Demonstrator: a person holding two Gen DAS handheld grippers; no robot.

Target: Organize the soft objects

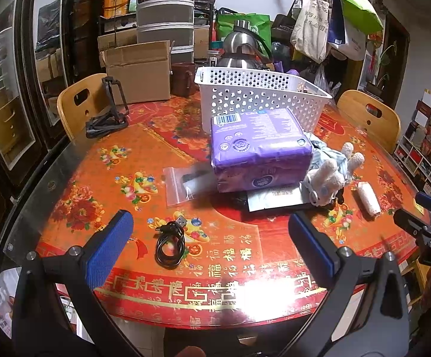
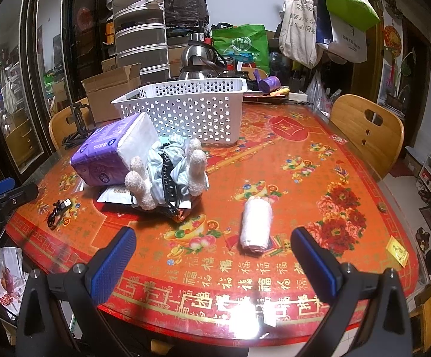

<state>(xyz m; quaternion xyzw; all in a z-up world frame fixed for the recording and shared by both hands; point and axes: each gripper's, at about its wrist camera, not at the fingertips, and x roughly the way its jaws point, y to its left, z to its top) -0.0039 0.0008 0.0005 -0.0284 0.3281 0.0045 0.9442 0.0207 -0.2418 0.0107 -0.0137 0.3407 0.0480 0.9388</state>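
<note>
Nothing is gathered yet: your right claw gapes wide and empty just short of the rolled towel, your left claw equally wide (and equally empty). Take the towel next. Beyond lie the plush toy and purple pack, crowding the white basket across the bench.

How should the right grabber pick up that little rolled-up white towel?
Grip the rolled towel across its middle, coming straight down from above. It lies flat on the table, its long axis pointing away from the right gripper, so the open fingers can close on its two rounded long sides. It lies apart from the other things.
</note>
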